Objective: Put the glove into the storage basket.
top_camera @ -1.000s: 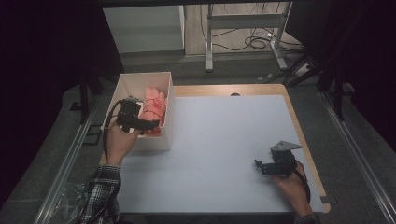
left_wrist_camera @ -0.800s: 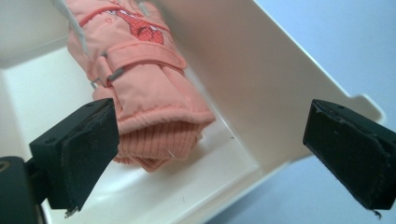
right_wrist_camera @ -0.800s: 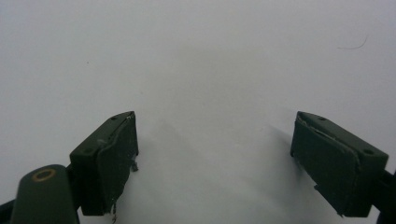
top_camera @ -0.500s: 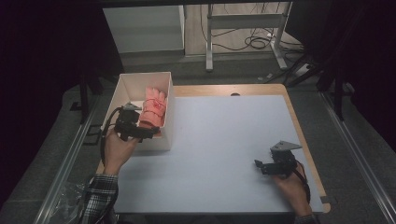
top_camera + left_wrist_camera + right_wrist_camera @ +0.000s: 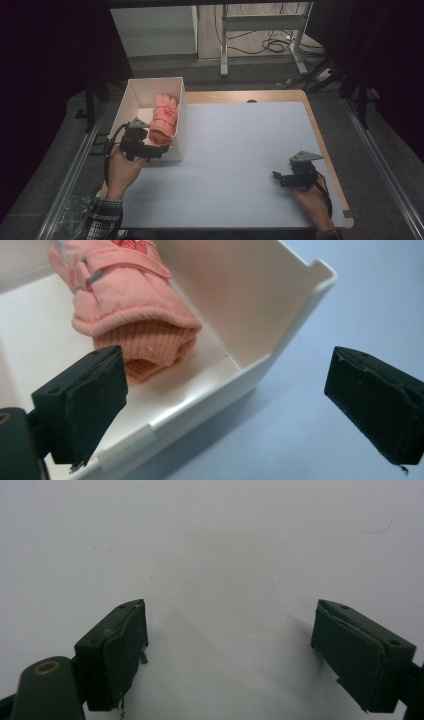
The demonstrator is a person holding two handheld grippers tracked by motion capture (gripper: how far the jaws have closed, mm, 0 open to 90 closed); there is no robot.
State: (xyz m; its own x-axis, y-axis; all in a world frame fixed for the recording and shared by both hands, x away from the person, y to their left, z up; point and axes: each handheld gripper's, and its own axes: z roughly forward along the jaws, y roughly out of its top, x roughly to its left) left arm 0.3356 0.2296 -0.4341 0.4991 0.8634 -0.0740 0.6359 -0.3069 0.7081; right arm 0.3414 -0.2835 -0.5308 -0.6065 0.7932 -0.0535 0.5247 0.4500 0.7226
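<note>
Pink glove (image 5: 132, 315) lies just beyond left hand-held gripper (image 5: 240, 405).

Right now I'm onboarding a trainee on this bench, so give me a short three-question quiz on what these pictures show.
1. True or false: the pink glove lies inside the white box.
2. Which gripper hangs over the box's near wall: A left gripper, B right gripper?
3. What, if anything, sits between the right gripper's open jaws?

Key:
1. True.
2. A; its jaws are open, one over the box, one over the table.
3. Nothing; just bare table.
</note>
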